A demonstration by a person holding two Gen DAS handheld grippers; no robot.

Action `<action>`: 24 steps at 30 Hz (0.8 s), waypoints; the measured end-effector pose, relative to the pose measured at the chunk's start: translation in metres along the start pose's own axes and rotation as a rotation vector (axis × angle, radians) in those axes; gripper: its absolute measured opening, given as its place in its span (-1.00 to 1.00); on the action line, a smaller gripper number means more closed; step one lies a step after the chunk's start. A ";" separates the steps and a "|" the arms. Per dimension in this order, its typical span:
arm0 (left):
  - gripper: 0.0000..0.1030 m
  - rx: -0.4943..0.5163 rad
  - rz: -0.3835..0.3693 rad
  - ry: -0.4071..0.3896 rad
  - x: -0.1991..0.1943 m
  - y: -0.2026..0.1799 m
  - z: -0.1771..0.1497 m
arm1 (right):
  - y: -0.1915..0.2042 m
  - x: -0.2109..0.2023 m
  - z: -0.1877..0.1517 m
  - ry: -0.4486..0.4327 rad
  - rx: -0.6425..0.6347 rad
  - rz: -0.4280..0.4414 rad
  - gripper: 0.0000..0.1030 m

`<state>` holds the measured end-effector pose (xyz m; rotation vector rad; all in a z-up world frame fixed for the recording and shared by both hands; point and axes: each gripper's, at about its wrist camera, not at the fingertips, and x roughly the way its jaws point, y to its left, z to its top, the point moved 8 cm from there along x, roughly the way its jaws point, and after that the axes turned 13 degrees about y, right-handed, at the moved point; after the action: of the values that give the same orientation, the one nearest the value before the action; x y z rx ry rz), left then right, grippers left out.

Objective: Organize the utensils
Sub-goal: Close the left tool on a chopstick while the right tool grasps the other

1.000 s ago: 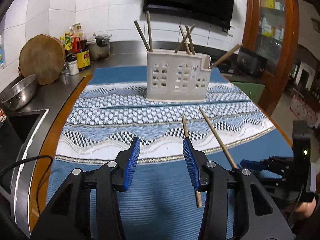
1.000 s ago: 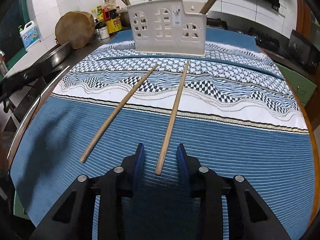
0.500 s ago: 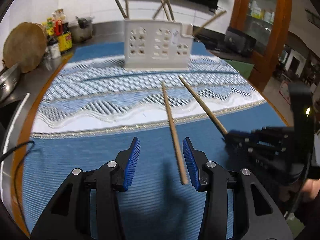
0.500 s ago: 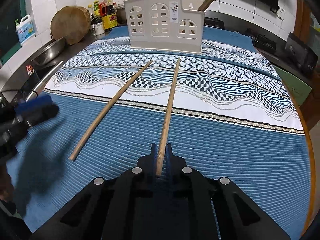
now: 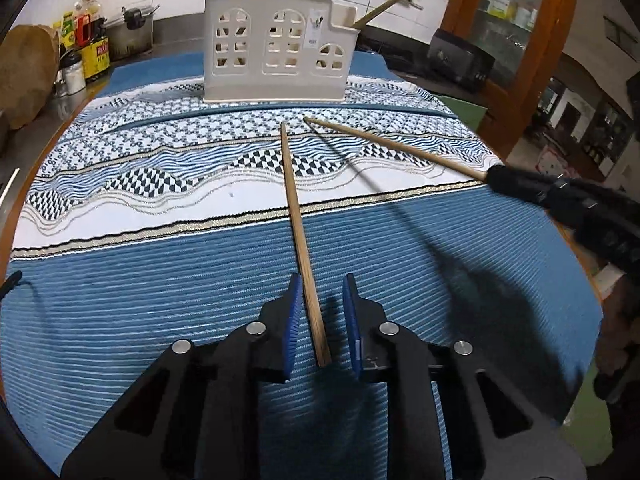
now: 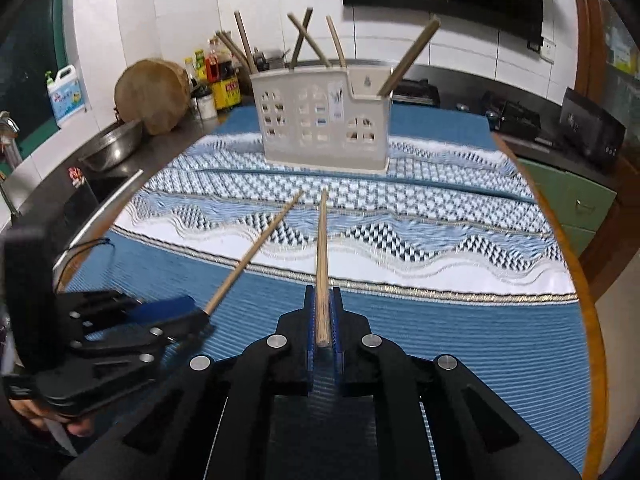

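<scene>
Two wooden chopsticks are out on the blue patterned cloth (image 5: 160, 300). One chopstick (image 5: 294, 208) lies on the cloth, its near end between the blue pads of my left gripper (image 5: 322, 280). Those jaws are closing; the stick sits against the left pad, with a gap to the right pad. My right gripper (image 6: 322, 308) is shut on the other chopstick (image 6: 322, 240), which hangs above the cloth (image 6: 480, 340) and casts a shadow. The cream utensil holder (image 5: 276, 48) stands at the far end with several chopsticks in it. Each view shows the other gripper: the right gripper (image 5: 496, 176) and the left gripper (image 6: 196, 316).
Left of the cloth are a round wooden block (image 6: 152, 96), a metal bowl (image 6: 112, 146), condiment bottles (image 6: 216, 76) and a sink edge (image 6: 100, 216). A black appliance (image 6: 592, 128) stands at the back right. A person's hand (image 6: 76, 426) holds the left gripper.
My left gripper came down around the left chopstick's near end and its jaws narrowed. My right gripper shut on the right chopstick and raised it off the cloth.
</scene>
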<state>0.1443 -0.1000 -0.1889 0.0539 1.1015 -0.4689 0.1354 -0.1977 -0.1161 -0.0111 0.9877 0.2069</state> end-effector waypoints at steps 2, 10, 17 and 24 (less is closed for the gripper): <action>-0.68 -0.001 0.008 0.008 0.003 0.000 0.000 | 0.000 -0.008 0.004 -0.018 -0.001 0.003 -0.87; -0.77 0.004 0.055 0.022 0.010 0.002 0.000 | -0.002 -0.025 0.015 -0.061 -0.003 0.005 -0.86; -0.88 0.003 0.080 0.020 0.008 0.004 0.001 | -0.002 -0.033 0.019 -0.080 -0.003 0.006 -0.86; -0.89 -0.008 0.075 -0.038 -0.016 0.010 0.009 | -0.003 -0.045 0.029 -0.110 -0.004 0.016 -0.86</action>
<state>0.1497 -0.0880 -0.1732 0.0788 1.0602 -0.3974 0.1357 -0.2051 -0.0635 0.0047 0.8784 0.2215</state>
